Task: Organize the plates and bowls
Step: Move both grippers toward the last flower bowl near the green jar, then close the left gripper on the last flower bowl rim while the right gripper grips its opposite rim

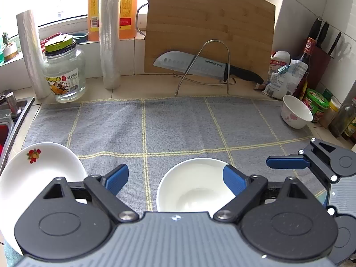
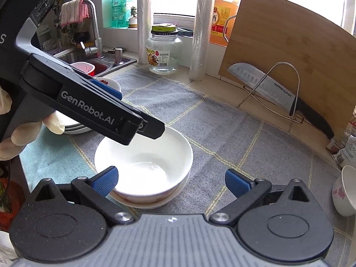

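Two hand-held grippers are seen spread wide over a grey checked mat point(image 1: 178, 124) on the counter point(image 1: 142, 86), nothing clamped in either. The left hand-held gripper point(image 1: 176, 179) is held over the white bowl point(image 2: 142, 164), one blue pad above the rim, no contact visible. The right hand-held gripper point(image 2: 171, 180) is parked just beside the same bowl with its jaws at their widest, its left pad close to the bowl wall; touching or not cannot be told. The white bowl is nested in a second, patterned bowl point(image 2: 155, 202) near the front of the mat. A fruit-print plate point(image 1: 42, 173) is set at the mat's left edge, seemingly on top of a stack of plates point(image 2: 75, 128) beside the sink point(image 2: 75, 55). A small floral bowl point(image 1: 297, 112) is left alone at the far right of the mat, tilted, likely the next item to be collected.

Risks judged from here: the nested bowls could be nudged or tipped if either pad is dragged across the rim on withdrawal. The two grippers are close together, so a collision is possible. The floral bowl is crowded by a packet point(image 1: 282, 75) and jars point(image 1: 316, 103), which could be knocked on approach. Glazed rims could slip from the pads. A knife point(image 1: 200, 65) rests in a wire rack point(image 1: 207, 66) behind the mat and could be caught by an overreach
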`<state>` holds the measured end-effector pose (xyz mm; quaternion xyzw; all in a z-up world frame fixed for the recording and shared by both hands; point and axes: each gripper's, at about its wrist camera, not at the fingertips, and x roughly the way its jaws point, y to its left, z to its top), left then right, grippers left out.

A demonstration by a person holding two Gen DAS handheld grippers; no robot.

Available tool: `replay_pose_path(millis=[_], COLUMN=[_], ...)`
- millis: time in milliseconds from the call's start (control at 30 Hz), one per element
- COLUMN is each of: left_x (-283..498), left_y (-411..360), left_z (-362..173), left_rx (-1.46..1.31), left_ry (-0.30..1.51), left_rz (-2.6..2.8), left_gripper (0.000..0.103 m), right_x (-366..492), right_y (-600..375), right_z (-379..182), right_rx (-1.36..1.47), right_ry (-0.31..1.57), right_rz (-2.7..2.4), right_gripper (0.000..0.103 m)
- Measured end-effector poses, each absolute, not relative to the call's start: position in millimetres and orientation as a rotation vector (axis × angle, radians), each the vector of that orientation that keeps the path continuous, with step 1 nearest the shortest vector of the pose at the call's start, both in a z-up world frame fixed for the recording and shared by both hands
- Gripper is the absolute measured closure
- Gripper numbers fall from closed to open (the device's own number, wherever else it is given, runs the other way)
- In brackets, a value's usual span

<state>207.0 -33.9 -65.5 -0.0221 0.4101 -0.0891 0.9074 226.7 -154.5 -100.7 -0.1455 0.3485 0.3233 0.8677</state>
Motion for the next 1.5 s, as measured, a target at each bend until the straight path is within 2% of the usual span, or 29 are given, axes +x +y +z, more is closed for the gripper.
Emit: replay_pose_path(millis=[433,733,1067,1500], left_x=[203.3,218.6,246.3,288.5], left_y=[-56.1,-142.7,-253.0,-309.2], left_z=[-45.9,-37.4,-58.7,-86.3], left_rx=[0.022,0.034,0.009,0.195], left_ry=[0.79,0.761,0.835,0.843], left_rz=[-0.218,-0.288,-0.309,-0.458], left_gripper=[0.011,0.008,0.008,0.008], right_x=[228.9,251.5,289.7,334.8], right_y=[-196.2,-306.9,-421.7,-482.9], right_z=[-92.6,-95.5,-120.6,-128.8], right_rx=[-0.26,-0.277,-0.28,-0.279], right_ry=[0.716,0.713,0.723,0.72], right_rz=[0.551,0.446,0.418,0.402], right_gripper=[0.0,0.0,0.0,0.0])
